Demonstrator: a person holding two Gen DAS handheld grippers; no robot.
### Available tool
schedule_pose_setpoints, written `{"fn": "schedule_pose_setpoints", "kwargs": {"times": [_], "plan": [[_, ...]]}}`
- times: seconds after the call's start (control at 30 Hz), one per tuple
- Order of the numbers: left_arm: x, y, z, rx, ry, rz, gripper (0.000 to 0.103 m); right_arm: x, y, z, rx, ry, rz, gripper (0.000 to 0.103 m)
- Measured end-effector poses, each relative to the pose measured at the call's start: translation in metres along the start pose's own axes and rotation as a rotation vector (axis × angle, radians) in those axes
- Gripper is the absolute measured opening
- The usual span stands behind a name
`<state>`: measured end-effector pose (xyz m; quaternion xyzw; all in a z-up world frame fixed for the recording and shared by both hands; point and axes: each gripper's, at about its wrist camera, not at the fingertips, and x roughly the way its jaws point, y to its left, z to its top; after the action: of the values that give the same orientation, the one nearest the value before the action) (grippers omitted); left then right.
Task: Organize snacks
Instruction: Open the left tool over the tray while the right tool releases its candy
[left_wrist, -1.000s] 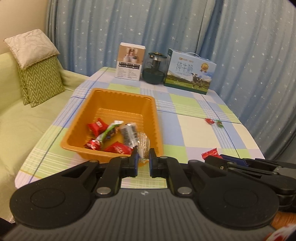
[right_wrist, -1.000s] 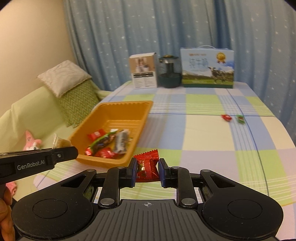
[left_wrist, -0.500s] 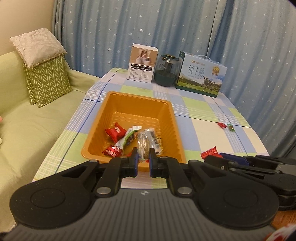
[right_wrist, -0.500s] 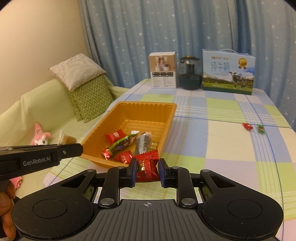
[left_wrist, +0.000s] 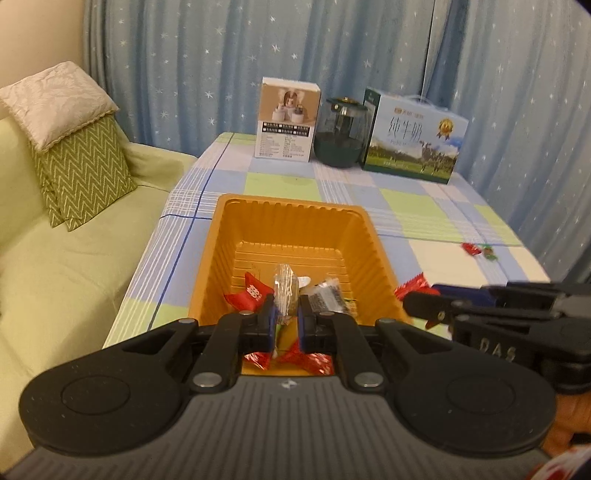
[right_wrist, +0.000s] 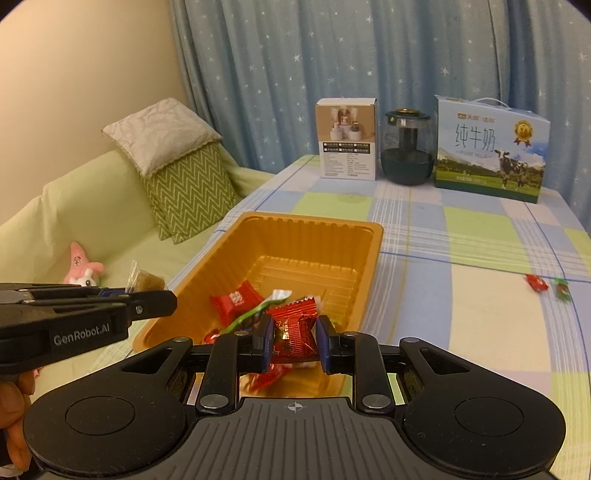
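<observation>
An orange tray sits on the checked table and holds several wrapped snacks, among them a red packet. My left gripper is shut on a clear-wrapped brown snack over the tray's near end; this snack also shows in the right wrist view. My right gripper is shut on a red wrapped candy above the tray's near right corner; the candy also shows in the left wrist view. Two small candies, one red and one green, lie on the table at right.
A white box, a dark glass jar and a milk carton box stand at the table's far edge before blue curtains. A green sofa with cushions and a pink plush toy lies to the left.
Both grippers have moved forward and over the tray's near end, each still holding its snack. The tray now looks closer in both views.
</observation>
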<state>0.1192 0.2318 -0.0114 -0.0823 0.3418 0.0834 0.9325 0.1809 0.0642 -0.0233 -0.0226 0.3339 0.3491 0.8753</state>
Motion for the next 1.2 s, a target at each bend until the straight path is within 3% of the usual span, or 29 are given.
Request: {"fn": "schedule_pose_setpoints", "kwargs": {"times": [0.27, 0.3, 0.33, 0.4, 0.9, 1.03, 1.07, 1.1, 1.2], "plan": [[0.043, 0.007, 0.006, 0.037, 0.055, -0.017, 0.011, 0.031, -0.009, 0.011, 0.017, 0.02, 0.002, 0.025], [0.048, 0.009, 0.006, 0.04, 0.062, -0.017, 0.012, 0.034, -0.01, 0.011, 0.019, 0.023, 0.005, 0.025], [0.051, 0.01, 0.006, 0.042, 0.065, -0.003, 0.022, 0.036, -0.011, 0.01, 0.021, 0.026, 0.007, 0.025], [0.054, 0.012, 0.005, 0.037, 0.069, 0.01, 0.027, 0.039, -0.012, 0.009, 0.025, 0.032, 0.01, 0.025], [0.026, 0.025, -0.011, -0.012, 0.045, 0.025, 0.027, 0.045, 0.0, 0.016, 0.048, 0.027, 0.052, 0.025], [0.021, 0.03, -0.013, -0.024, 0.039, 0.033, 0.028, 0.051, -0.002, 0.022, 0.102, 0.024, 0.109, 0.026], [0.019, 0.03, -0.013, -0.023, 0.038, 0.035, 0.029, 0.053, -0.004, 0.023, 0.126, 0.028, 0.122, 0.038], [0.018, 0.031, -0.013, -0.023, 0.038, 0.036, 0.029, 0.052, -0.007, 0.023, 0.145, 0.026, 0.12, 0.058], [0.014, 0.031, -0.014, -0.027, 0.033, 0.038, 0.031, 0.045, -0.014, 0.02, 0.166, 0.013, 0.095, 0.062]]}}
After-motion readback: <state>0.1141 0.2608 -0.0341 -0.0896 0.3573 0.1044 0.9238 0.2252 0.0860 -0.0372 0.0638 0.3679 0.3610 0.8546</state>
